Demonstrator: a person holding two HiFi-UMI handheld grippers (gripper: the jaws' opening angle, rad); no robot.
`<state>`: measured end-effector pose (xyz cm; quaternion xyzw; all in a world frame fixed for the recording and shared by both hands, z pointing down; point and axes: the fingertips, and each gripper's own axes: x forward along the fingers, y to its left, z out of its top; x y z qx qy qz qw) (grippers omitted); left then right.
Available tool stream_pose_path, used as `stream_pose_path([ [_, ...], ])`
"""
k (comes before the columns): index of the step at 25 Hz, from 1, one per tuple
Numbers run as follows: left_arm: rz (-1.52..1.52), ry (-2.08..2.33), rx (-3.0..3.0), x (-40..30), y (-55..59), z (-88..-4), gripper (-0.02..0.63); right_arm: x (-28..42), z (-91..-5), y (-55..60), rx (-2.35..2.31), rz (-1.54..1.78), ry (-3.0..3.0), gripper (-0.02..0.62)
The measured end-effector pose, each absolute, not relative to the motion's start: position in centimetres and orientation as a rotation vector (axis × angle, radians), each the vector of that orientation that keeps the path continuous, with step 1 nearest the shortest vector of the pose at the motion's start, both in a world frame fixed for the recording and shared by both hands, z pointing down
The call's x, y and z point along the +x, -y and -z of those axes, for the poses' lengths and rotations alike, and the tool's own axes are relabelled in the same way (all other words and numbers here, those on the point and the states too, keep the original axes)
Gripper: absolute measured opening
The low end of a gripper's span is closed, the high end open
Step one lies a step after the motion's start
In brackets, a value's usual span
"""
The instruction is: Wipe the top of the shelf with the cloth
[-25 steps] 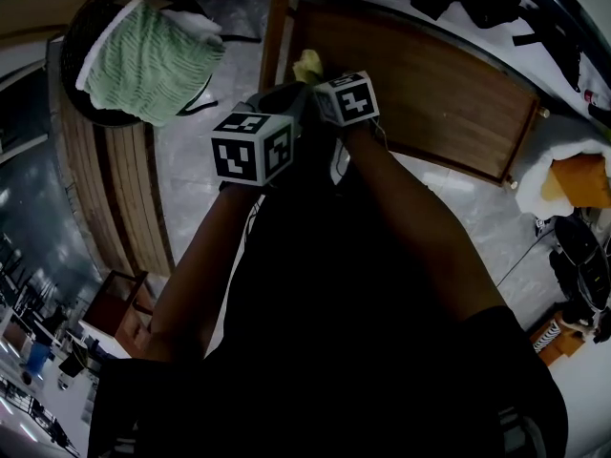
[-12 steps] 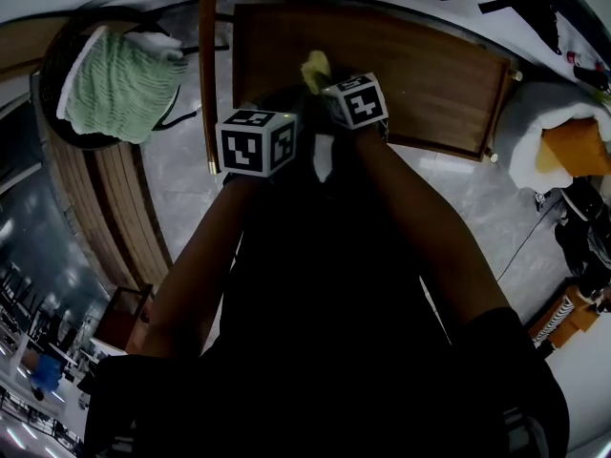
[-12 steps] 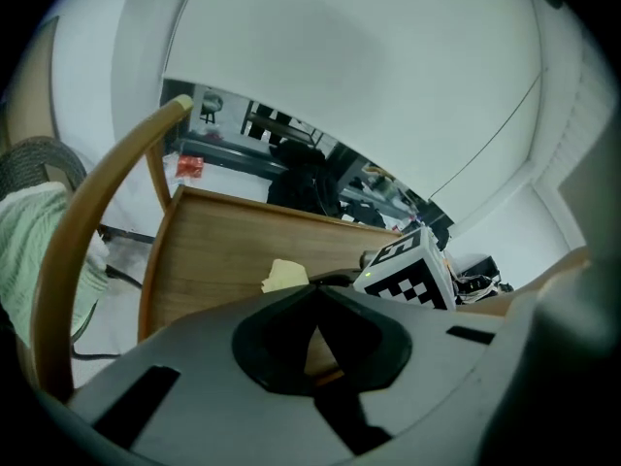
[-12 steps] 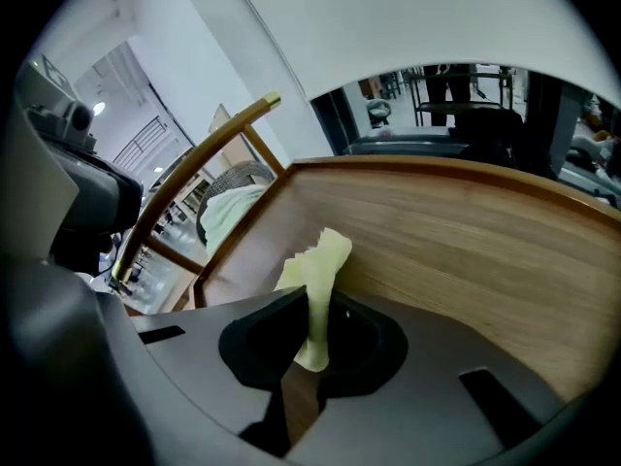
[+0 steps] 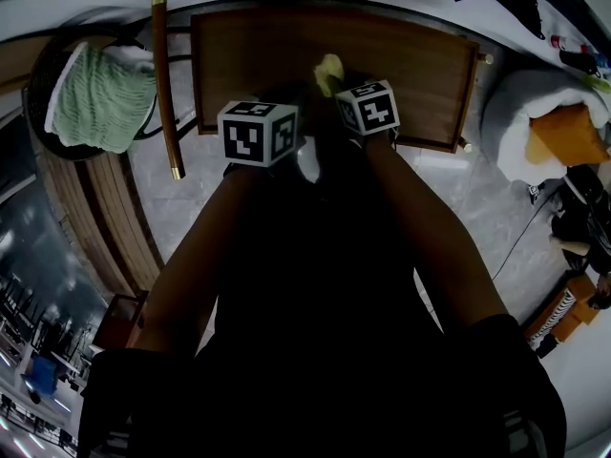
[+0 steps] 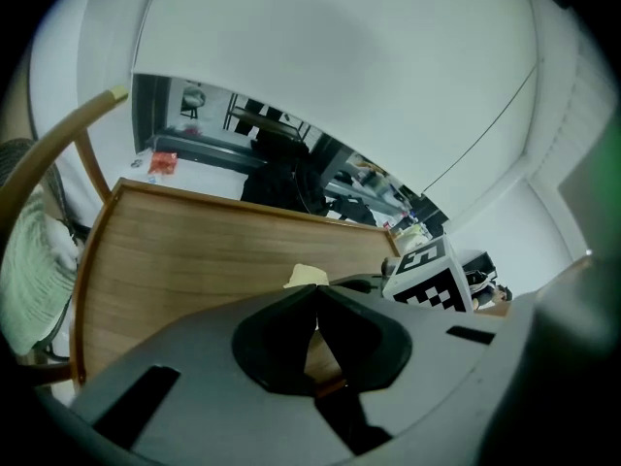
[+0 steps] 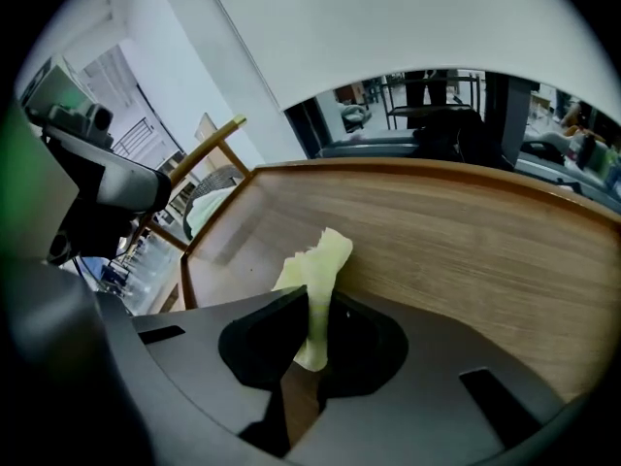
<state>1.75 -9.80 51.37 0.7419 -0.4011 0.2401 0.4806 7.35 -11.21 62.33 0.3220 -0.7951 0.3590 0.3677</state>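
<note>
Right gripper [image 7: 313, 304] clamps pale-yellow crumpled cloth [image 5: 328, 71] — upper centre | left gripper [image 6: 315, 307] closed, empty | brown wooden shelf top [image 5: 256, 57] shifted frame-left since earlier.

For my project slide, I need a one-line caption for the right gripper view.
Right gripper shut on a pale yellow cloth, poised over the wooden shelf top.
</note>
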Motion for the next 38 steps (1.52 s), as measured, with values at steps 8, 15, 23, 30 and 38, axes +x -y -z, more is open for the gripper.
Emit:
stream_pose_path([
  [8, -0.612, 0.903, 1.84, 8.4, 10.6, -52.4, 0.011, 14.8, -62.1, 11.6, 0.922, -0.922, 2.004, 0.049],
  [15, -0.626, 0.844, 1.882, 13.2, 11.2, -52.5, 0.011, 22.2, -61.5, 11.4, 1.031, -0.932, 1.935, 0.049],
  [23, -0.61, 0.801, 1.912, 16.5, 11.9, -52.5, 0.011, 29.5, -61.1, 11.0, 1.181, -0.964, 1.825, 0.049],
  [30, -0.579, 0.812, 1.915, 16.0, 12.1, -52.0, 0.011, 34.9, -60.5, 10.7, 1.322, -0.906, 1.633, 0.049],
  [38, -0.506, 0.891, 1.886, 10.2, 12.2, -51.0, 0.011, 38.0, -59.0, 11.0, 1.46, -0.889, 1.467, 0.048],
])
